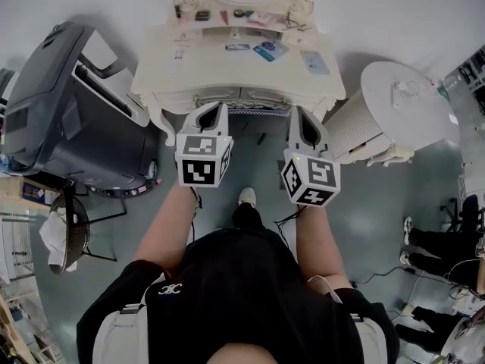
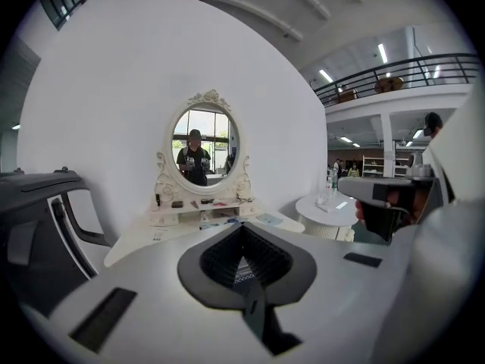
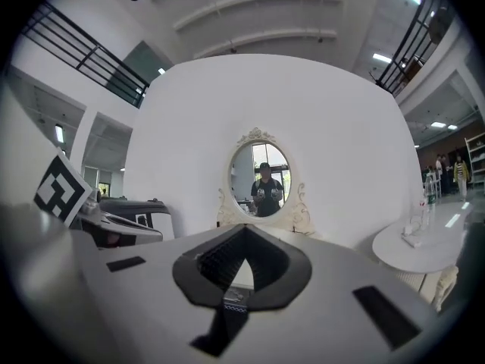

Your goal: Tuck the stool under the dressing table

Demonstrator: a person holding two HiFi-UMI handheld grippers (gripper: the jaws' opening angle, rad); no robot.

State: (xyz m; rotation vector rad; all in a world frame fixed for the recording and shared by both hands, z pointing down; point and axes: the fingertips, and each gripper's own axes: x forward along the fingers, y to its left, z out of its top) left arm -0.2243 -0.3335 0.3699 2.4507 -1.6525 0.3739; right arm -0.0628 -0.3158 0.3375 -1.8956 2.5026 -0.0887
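Note:
The cream dressing table [image 1: 163, 73] stands straight ahead against the white wall, with small items on its top and shelf. Its oval mirror [image 2: 203, 146] [image 3: 261, 179] reflects a person holding both grippers up. A patterned edge [image 1: 258, 112] shows in the knee space under the table's front; I cannot tell whether it is the stool. My left gripper [image 1: 211, 114] [image 2: 242, 268] and right gripper [image 1: 303, 121] [image 3: 236, 279] are raised side by side in front of the table. Each is shut with nothing between its jaws.
A large dark reclining chair [image 1: 68, 105] fills the floor left of the table. A white round side table [image 1: 398, 101] with a ribbed base stands at the right. A small wire-frame chair [image 1: 72, 226] is at the near left. People's legs [image 1: 436, 245] and cables lie at the right.

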